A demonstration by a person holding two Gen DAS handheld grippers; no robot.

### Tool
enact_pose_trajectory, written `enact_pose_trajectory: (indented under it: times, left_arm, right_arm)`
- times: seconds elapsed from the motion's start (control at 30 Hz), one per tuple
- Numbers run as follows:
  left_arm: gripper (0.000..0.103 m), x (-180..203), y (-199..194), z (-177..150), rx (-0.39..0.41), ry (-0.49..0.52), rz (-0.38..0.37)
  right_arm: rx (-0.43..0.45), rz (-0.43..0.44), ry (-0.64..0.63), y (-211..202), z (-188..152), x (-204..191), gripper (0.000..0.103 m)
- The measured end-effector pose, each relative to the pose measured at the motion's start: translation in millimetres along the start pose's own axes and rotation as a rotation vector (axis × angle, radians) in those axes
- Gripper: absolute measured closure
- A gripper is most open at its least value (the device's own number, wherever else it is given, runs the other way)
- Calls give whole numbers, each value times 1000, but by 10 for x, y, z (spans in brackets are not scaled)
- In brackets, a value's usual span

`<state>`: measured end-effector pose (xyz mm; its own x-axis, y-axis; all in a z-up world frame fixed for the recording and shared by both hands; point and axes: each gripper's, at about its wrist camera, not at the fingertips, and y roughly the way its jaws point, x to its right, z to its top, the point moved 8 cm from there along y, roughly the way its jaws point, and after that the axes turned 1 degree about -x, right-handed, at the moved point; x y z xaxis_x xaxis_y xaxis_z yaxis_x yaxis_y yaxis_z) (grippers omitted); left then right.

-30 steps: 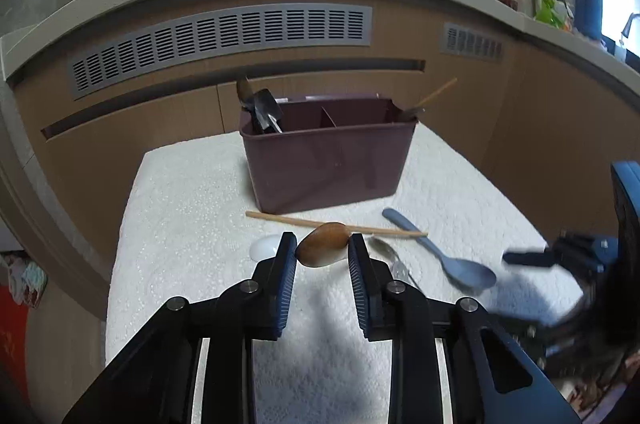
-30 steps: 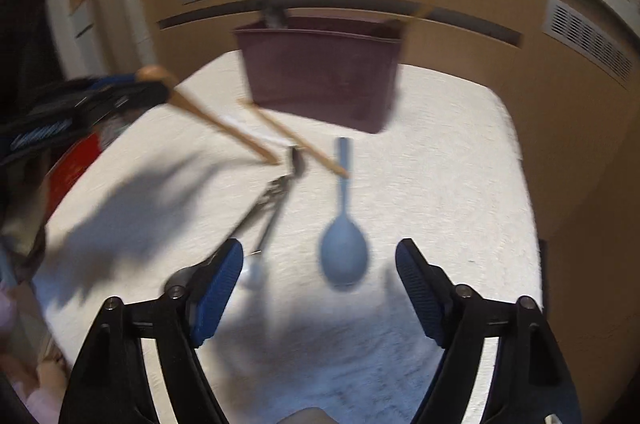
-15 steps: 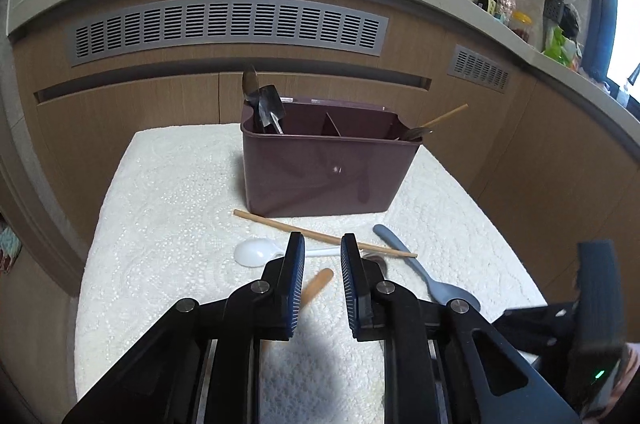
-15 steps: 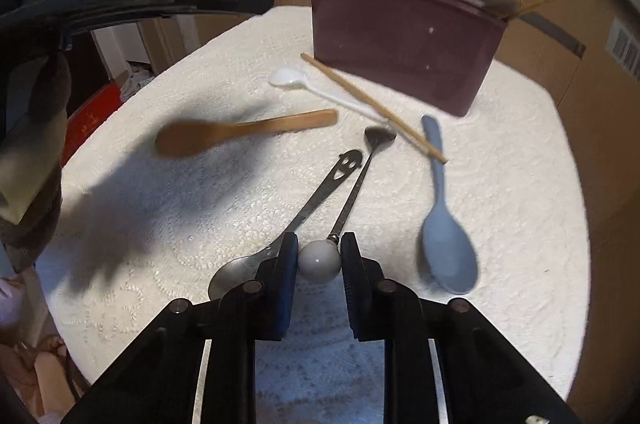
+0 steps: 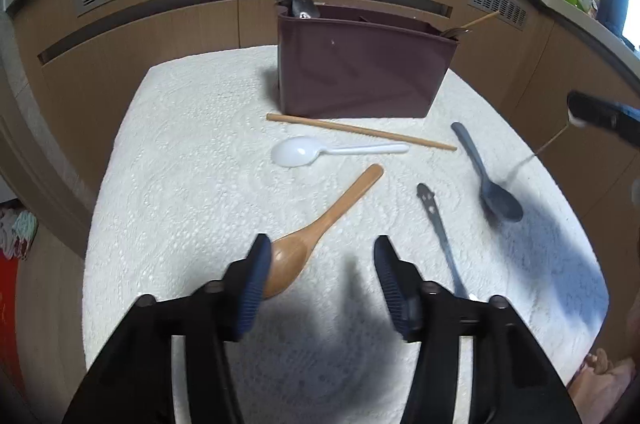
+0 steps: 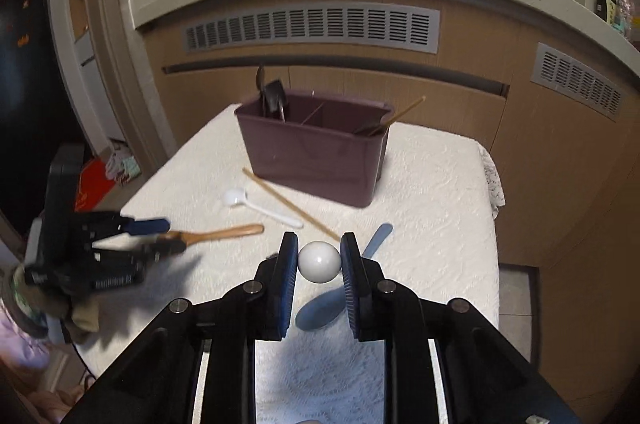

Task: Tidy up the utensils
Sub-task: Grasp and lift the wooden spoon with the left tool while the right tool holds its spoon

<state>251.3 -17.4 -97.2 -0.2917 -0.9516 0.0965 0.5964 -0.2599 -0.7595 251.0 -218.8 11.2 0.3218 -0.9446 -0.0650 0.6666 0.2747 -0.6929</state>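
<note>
My left gripper (image 5: 320, 260) hangs low over the white cloth with its jaws opening. The wooden spoon (image 5: 320, 224) lies on the cloth, its bowl against the left finger and no longer gripped. My right gripper (image 6: 319, 256) is shut on the white ball (image 6: 319, 261) at the end of a thin metal spoon and holds it above the table. The rest of that spoon is hidden under the ball. The maroon organizer (image 6: 312, 159) stands at the back with dark utensils in its left compartment and a chopstick in its right one.
A loose chopstick (image 5: 360, 131), a white plastic spoon (image 5: 298, 151), a blue spoon (image 5: 496, 199) and a metal spoon with a cut-out handle (image 5: 436, 224) lie on the cloth in front of the organizer. Wooden cabinet fronts with grey vents rise behind the table.
The left gripper came down and let go of the wooden spoon, which now rests on the cloth. The right gripper shut on the ball-ended spoon and lifted it off the table.
</note>
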Motion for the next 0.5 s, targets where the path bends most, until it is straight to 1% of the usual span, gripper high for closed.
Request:
enact_pose_trajectory:
  times: [0.1, 0.17, 0.23, 0.3, 0.37, 0.47, 0.5]
  left_arm:
    - [47, 18, 44, 57, -8, 38, -16]
    - [47, -20, 158, 150, -21, 47, -17]
    - [47, -140, 321, 190, -59, 0, -10]
    - [47, -216, 459, 112, -126, -59, -31]
    - [47, -153, 403, 32, -126, -43, -46]
    - [47, 131, 265, -158, -181, -12, -160]
    - [47, 224, 230, -208, -196, 4, -185]
  right_arm:
    - [-13, 13, 31, 47, 42, 30, 83]
    - [-25, 21, 55, 121, 48, 59, 83]
    - [-26, 14, 70, 161, 50, 90, 83]
    - [-23, 12, 85, 164, 47, 122, 83]
    - [-20, 11, 95, 139, 38, 157, 83]
    - [-18, -1, 98, 148, 48, 212, 83]
    - [-19, -3, 97, 160, 55, 224, 83]
